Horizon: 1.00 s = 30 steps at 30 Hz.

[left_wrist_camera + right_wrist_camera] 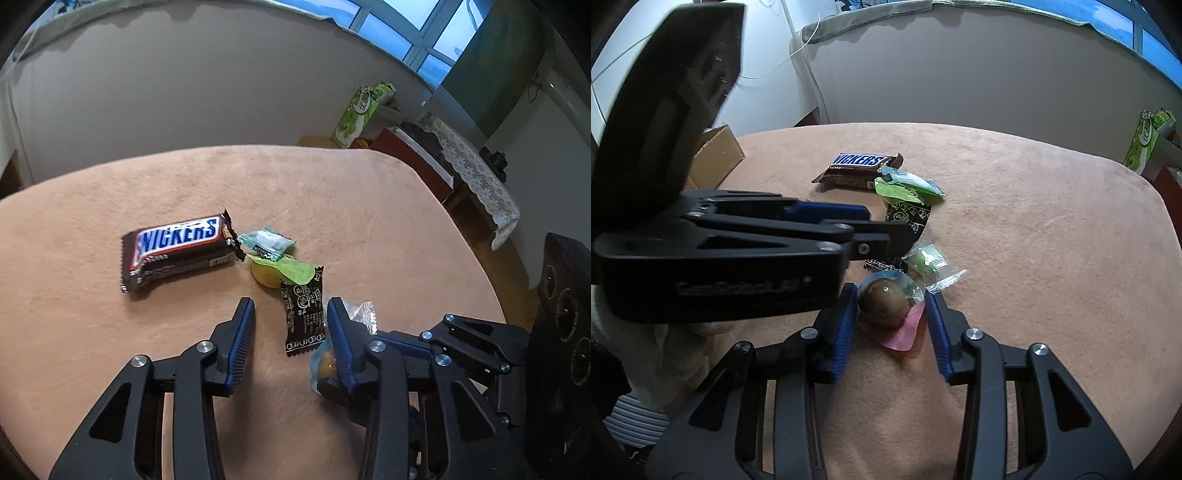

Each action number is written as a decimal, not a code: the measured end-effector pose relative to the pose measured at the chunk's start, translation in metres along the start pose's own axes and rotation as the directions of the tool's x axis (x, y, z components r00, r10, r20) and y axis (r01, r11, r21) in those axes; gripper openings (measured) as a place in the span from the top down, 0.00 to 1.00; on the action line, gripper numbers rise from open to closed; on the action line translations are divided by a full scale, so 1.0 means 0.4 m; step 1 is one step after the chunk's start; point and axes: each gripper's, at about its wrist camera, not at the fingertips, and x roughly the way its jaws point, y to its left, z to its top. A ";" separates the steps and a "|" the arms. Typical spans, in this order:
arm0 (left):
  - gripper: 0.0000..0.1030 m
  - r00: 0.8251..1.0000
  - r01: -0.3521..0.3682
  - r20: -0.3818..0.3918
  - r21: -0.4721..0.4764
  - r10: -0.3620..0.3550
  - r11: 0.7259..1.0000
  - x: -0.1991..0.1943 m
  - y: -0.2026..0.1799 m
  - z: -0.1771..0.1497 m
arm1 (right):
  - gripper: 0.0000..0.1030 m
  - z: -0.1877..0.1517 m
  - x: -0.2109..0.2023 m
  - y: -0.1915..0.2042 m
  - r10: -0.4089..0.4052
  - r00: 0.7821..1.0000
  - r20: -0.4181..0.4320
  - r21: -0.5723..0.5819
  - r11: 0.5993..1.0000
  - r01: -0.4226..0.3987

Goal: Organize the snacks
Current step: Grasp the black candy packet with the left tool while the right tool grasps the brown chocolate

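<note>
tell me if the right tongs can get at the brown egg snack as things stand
Probably yes: the right tongs are open with the brown egg snack already between the fingers, nothing in the gap. The left tongs sit just beyond.

surface: tan cloth-covered table (1034,229) | on it: Snickers bar (177,251); small wrapped snacks (303,314)
</note>
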 end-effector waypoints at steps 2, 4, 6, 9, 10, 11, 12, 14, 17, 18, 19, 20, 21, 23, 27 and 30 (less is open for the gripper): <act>0.62 1.000 0.003 0.002 0.006 -0.003 1.000 0.002 -0.003 0.003 | 0.62 0.000 0.001 0.005 -0.004 1.000 0.002 -0.008 1.000 0.004; 0.62 1.000 0.019 -0.003 0.006 -0.019 1.000 0.003 -0.004 0.008 | 0.62 -0.001 0.002 0.012 -0.013 1.000 0.002 -0.021 1.000 0.013; 0.62 1.000 0.022 -0.006 0.008 -0.022 1.000 0.007 -0.008 0.013 | 0.62 -0.007 -0.002 0.014 -0.021 1.000 0.003 -0.029 0.999 0.021; 0.80 1.000 0.016 -0.012 0.023 -0.016 1.000 0.012 -0.012 0.013 | 0.62 -0.008 -0.002 0.019 -0.031 1.000 0.004 -0.034 0.999 0.031; 0.81 1.000 0.014 -0.013 0.025 -0.013 1.000 0.014 -0.012 0.011 | 0.62 -0.008 -0.002 0.019 -0.033 0.999 0.004 -0.035 0.999 0.033; 0.82 1.000 0.014 -0.010 0.025 -0.014 1.000 0.013 -0.011 0.010 | 0.62 -0.009 -0.003 0.021 -0.034 0.999 0.005 -0.035 0.999 0.034; 0.84 1.000 0.017 -0.008 0.027 -0.017 0.999 0.012 -0.010 0.008 | 0.62 -0.009 -0.003 0.022 -0.035 0.999 0.005 -0.036 0.999 0.035; 0.85 1.000 0.019 -0.005 0.032 -0.019 0.999 0.011 -0.010 0.007 | 0.62 -0.009 -0.005 0.022 -0.036 0.999 0.004 -0.037 0.999 0.036; 0.86 1.000 0.021 0.004 0.031 -0.021 0.999 0.003 -0.008 0.004 | 0.63 -0.006 -0.005 0.022 -0.039 0.999 0.005 -0.039 0.998 0.039; 0.86 1.000 0.026 0.005 0.028 -0.026 0.999 -0.002 -0.003 0.003 | 0.63 -0.006 -0.004 0.022 -0.040 0.999 0.005 -0.040 0.998 0.040; 0.86 1.000 0.027 0.009 0.024 -0.027 0.999 -0.004 -0.001 0.004 | 0.63 -0.007 -0.006 0.021 -0.040 0.999 0.005 -0.040 0.998 0.040; 0.86 1.000 0.029 0.012 0.018 -0.029 0.999 -0.006 0.002 0.005 | 0.63 -0.008 -0.008 0.019 -0.039 0.999 0.005 -0.037 0.999 0.039; 0.86 0.999 0.028 0.015 0.011 -0.029 1.000 -0.011 0.009 0.003 | 0.63 -0.012 -0.012 0.015 -0.038 0.999 0.005 -0.034 0.999 0.038; 0.86 0.999 0.023 0.024 0.000 -0.023 1.000 -0.022 0.020 0.001 | 0.63 -0.008 -0.012 0.011 -0.037 0.999 0.005 -0.028 0.999 0.037; 0.86 0.999 0.023 0.032 -0.016 -0.023 1.000 -0.039 0.037 -0.006 | 0.64 -0.014 -0.016 0.012 -0.036 0.999 0.005 -0.025 0.999 0.037; 0.86 0.999 0.019 0.036 -0.023 -0.018 1.000 -0.051 0.044 -0.015 | 0.64 -0.019 -0.022 0.013 -0.038 0.999 0.008 -0.023 0.999 0.038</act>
